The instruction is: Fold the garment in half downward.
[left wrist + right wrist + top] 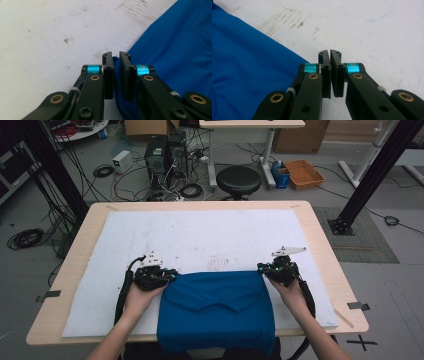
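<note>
A person at the desk (320, 245) works a folded blue garment (217, 307), one gripper at each far corner of the cloth. The garment lies on the white mat (200, 240) at the middle of the desk's near edge, its lower part hanging over that edge toward the person. Its long top edge runs side to side, parallel to the desk's near edge, and it spans the gap between the two hands.

The left gripper (172, 276) sits at the cloth's far left corner; in the left gripper view its jaws are nearly together with a fold of the blue garment (175, 55) pinched between them at the tip (116, 60), so it is gripping the cloth. The right gripper (261, 268) sits at the far right corner. In the right gripper view its jaws (329, 56) are closed to a thin slit over the white mat (374, 30), with the blue garment (244, 62) lying just beside them to that view's left; no cloth is visible between the pads there, so whether it has caught the edge cannot be told.

The cloth lies between the hands, each corner equally near its own gripper. Any coming fold or lift looks to turn on that top edge staying level, which would call for both corners to move together.
</note>
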`<state>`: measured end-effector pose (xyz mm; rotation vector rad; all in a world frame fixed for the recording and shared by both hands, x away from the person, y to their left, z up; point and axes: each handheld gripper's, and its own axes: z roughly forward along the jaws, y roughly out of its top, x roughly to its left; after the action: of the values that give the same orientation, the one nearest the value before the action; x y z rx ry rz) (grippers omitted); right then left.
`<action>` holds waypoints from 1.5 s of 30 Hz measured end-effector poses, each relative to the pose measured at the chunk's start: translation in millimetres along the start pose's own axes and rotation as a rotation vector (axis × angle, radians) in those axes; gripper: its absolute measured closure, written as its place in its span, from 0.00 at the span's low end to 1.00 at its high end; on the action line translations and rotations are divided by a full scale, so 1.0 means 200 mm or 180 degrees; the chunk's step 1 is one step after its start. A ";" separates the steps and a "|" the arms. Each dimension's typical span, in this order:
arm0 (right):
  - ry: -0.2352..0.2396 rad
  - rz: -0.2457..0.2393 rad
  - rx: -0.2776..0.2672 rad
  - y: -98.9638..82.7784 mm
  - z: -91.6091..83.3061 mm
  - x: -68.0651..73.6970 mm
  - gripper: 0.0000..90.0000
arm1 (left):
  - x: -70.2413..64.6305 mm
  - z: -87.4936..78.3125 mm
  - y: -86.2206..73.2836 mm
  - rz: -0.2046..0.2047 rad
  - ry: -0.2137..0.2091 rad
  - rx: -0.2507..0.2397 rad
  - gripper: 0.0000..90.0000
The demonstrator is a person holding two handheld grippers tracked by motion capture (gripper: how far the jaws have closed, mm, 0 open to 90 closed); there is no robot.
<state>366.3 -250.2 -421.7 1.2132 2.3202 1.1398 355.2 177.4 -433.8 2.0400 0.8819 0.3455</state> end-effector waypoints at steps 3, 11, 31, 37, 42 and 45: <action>-0.0073 -0.0030 -0.0036 0.05 0.02 -0.03 0.98 | 0.03 0.03 0.05 0.0027 0.0042 -0.0050 0.92; -0.0179 -0.0014 -0.0043 0.18 0.11 -0.14 0.98 | 0.13 0.11 0.18 0.0118 0.0201 -0.0084 0.92; -0.0347 -0.0055 0.0026 0.23 0.25 -0.20 0.95 | 0.25 0.23 0.21 0.0079 0.0487 0.0031 0.72; -0.0415 0.0033 -0.0098 0.22 0.17 -0.19 0.79 | 0.24 0.11 0.18 -0.0099 0.0461 -0.0056 0.61; -0.0410 0.0092 -0.0260 0.15 0.07 -0.16 0.76 | 0.16 0.03 0.11 -0.0261 0.0418 0.0022 0.58; -0.0386 0.0117 -0.0271 0.11 0.03 -0.11 0.76 | 0.10 0.00 0.06 -0.0354 0.0309 0.0081 0.59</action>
<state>395.4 -257.3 -412.5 1.2624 2.1473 1.1321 374.9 185.6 -425.5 2.0015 1.0594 0.3762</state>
